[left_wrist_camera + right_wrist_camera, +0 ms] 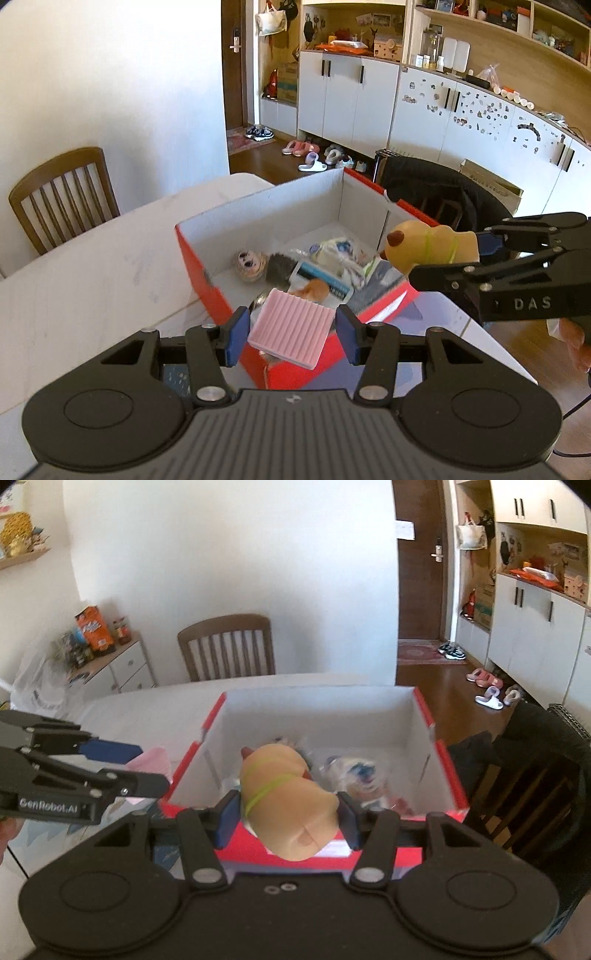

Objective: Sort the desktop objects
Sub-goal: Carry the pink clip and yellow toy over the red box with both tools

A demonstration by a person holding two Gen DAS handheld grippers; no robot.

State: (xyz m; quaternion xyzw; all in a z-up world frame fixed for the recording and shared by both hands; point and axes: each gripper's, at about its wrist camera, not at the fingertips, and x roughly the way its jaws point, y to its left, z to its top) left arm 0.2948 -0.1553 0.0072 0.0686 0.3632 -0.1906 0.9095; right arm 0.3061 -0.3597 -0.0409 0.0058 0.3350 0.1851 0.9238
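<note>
The left tongs (291,334) are tilted downward at the near rim of the red box (207,291), clamped on a pink ribbed pad (290,332). The right tongs (286,818), likewise tilted, are closed on a tan toy dog (288,797) above the box, which stands at the desk (92,266) edge.

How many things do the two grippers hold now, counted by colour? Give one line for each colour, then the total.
Pink: 1, the ribbed pad in the left gripper.
Tan: 1, the toy dog in the right gripper.
Total: 2, both held above the red box.
</note>
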